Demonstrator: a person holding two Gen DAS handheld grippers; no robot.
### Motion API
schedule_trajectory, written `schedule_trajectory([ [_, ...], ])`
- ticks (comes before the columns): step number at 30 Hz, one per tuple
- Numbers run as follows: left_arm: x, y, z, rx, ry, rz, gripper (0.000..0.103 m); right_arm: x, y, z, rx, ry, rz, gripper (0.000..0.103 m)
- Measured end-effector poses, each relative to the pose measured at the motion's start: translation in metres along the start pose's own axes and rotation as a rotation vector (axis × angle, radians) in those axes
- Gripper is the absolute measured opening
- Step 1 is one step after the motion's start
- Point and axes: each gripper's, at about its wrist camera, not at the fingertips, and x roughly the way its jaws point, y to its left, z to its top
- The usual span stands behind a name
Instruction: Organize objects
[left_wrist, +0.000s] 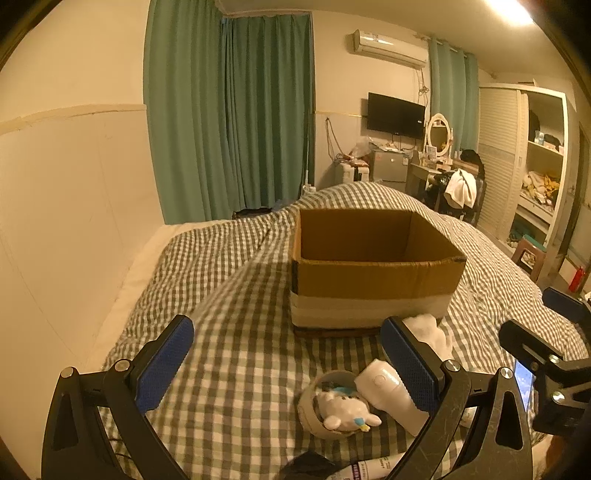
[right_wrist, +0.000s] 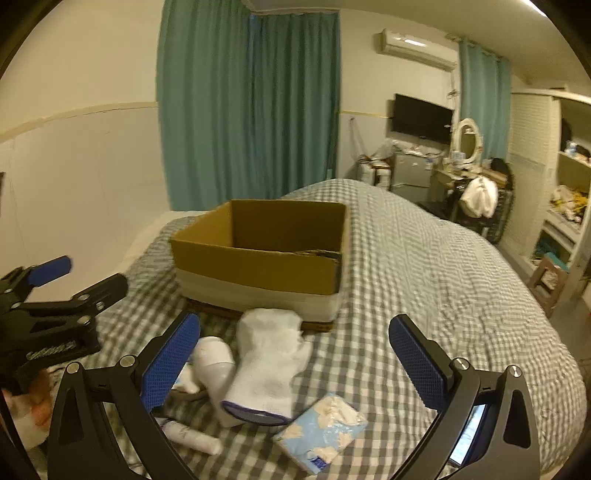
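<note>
An open cardboard box (left_wrist: 373, 280) stands on the checked bed; it also shows in the right wrist view (right_wrist: 258, 262). In front of it lie a white sock (right_wrist: 269, 362), a blue tissue pack (right_wrist: 321, 428), a white bottle (right_wrist: 216, 365), a small tube (right_wrist: 192, 437) and a plush toy in a round case (left_wrist: 336, 406). My left gripper (left_wrist: 288, 362) is open and empty above the bed, near the toy and the white bottle (left_wrist: 391, 391). My right gripper (right_wrist: 295, 354) is open and empty above the sock.
The checked bed cover (right_wrist: 424, 280) spreads to the right. A wall runs along the left. Green curtains (left_wrist: 229, 118), a desk with clutter (left_wrist: 424, 170) and a wardrobe (left_wrist: 532, 166) stand beyond the bed. A stool (right_wrist: 546, 280) sits by the bed's right side.
</note>
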Motion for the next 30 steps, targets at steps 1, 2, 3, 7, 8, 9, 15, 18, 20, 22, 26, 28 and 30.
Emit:
schedule_trajectory([
  [1, -0.002, 0.001, 0.004, 0.002, -0.007, 0.000, 0.103, -0.004, 0.001, 0.004, -0.011, -0.007, 0.005, 0.103],
  [2, -0.004, 0.002, 0.006, 0.003, -0.011, 0.003, 0.103, -0.007, 0.002, 0.006, -0.023, -0.016, -0.004, 0.103],
  [3, -0.007, 0.004, 0.007, 0.005, -0.017, 0.006, 0.103, -0.010, 0.003, 0.010, -0.040, -0.025, -0.016, 0.103],
  [7, -0.006, 0.005, 0.001, 0.029, 0.037, -0.018, 0.103, -0.013, 0.004, 0.011, -0.057, -0.006, -0.005, 0.103],
  [8, -0.004, 0.005, -0.001, 0.032, 0.053, -0.020, 0.103, -0.012, 0.004, 0.008, -0.060, 0.003, -0.011, 0.103],
  [9, -0.001, 0.004, -0.006, 0.037, 0.080, -0.018, 0.103, -0.010, 0.003, 0.004, -0.061, 0.018, -0.019, 0.103],
  [15, -0.001, -0.005, -0.043, 0.087, 0.137, 0.015, 0.103, 0.003, 0.003, -0.022, -0.050, 0.102, -0.031, 0.103],
  [18, 0.003, -0.006, -0.062, 0.097, 0.199, -0.006, 0.103, 0.008, 0.000, -0.034, -0.054, 0.138, -0.055, 0.103],
  [20, 0.006, -0.005, -0.072, 0.101, 0.235, -0.029, 0.103, 0.015, -0.006, -0.042, -0.042, 0.180, -0.052, 0.103],
  [22, 0.010, -0.005, -0.081, 0.106, 0.280, -0.063, 0.103, 0.023, -0.011, -0.054, -0.041, 0.234, -0.065, 0.103],
  [26, 0.016, -0.007, -0.095, 0.118, 0.354, -0.102, 0.103, 0.038, -0.017, -0.069, -0.040, 0.302, -0.088, 0.103],
  [28, 0.024, -0.009, -0.103, 0.126, 0.402, -0.114, 0.103, 0.047, -0.018, -0.075, -0.037, 0.333, -0.087, 0.103],
  [30, 0.031, -0.005, -0.109, 0.106, 0.430, -0.136, 0.102, 0.052, -0.020, -0.082, -0.030, 0.357, -0.080, 0.103],
])
